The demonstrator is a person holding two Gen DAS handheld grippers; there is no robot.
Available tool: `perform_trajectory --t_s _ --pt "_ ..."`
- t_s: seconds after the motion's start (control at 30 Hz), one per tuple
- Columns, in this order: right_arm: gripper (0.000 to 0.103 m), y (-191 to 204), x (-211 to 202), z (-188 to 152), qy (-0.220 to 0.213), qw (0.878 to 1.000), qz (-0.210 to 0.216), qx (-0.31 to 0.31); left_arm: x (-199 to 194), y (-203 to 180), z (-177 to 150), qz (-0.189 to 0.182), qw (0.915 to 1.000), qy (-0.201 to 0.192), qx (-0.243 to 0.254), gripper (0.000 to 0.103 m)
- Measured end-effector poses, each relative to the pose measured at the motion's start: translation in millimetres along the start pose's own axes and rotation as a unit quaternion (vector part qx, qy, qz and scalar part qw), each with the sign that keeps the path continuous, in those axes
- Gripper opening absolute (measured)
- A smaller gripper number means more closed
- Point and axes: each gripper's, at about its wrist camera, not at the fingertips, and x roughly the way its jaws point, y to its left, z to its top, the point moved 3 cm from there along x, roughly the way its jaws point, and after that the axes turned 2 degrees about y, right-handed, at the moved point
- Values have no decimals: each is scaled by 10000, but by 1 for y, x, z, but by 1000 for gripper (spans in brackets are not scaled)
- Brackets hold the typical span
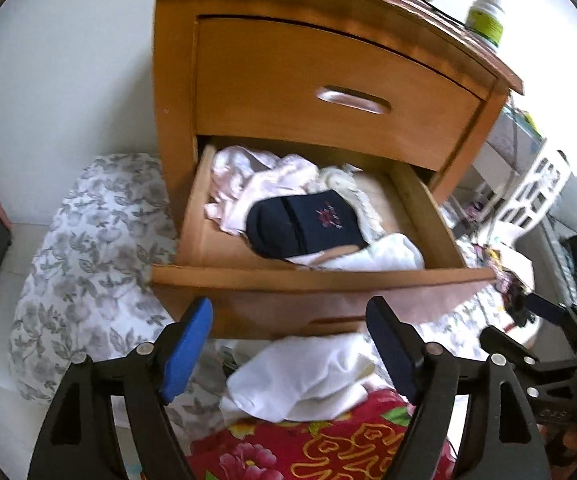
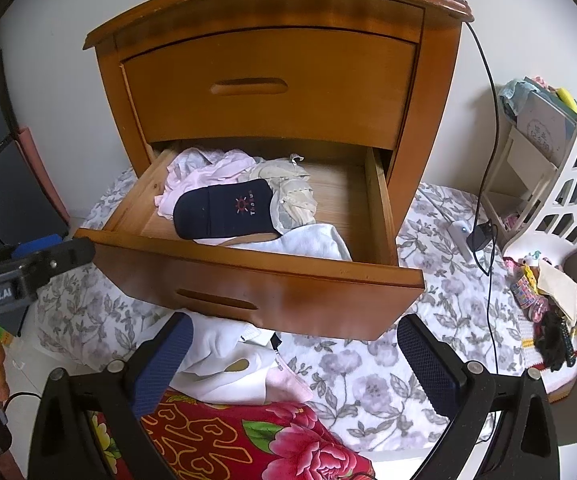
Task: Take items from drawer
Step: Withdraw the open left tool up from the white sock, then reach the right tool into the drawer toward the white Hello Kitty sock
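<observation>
The lower drawer point(image 1: 320, 280) point(image 2: 248, 276) of a wooden nightstand is pulled out. Inside lie a navy sock point(image 1: 308, 226) point(image 2: 224, 210), pale pink clothing point(image 1: 244, 184) point(image 2: 204, 172), a cream lace garment point(image 2: 292, 196) and a white cloth point(image 1: 372, 256) point(image 2: 304, 242). White garments point(image 1: 300, 380) point(image 2: 224, 356) lie on the bedding below the drawer front. My left gripper point(image 1: 292, 352) is open in front of the drawer, above those white garments. My right gripper point(image 2: 296, 364) is open too, below the drawer front, holding nothing.
The upper drawer point(image 1: 328, 92) point(image 2: 264, 84) is closed. A bottle point(image 1: 486, 16) stands on the nightstand top. A red flowered quilt point(image 2: 248, 440) and grey floral bedding point(image 1: 88, 260) point(image 2: 388, 380) lie underneath. A white rack point(image 2: 560, 184), black cable point(image 2: 488, 120) and charger sit right.
</observation>
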Motion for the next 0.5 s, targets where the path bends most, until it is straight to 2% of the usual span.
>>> perform_trajectory --t_s 0.07,0.5 --pt "103 -1 1 1 8 10000 -6 -5 1 3 0 166 9998 -85 -7 93" --pt "103 -1 14 14 51 10000 21 -69 7 12 12 466 9981 -401 -96 94"
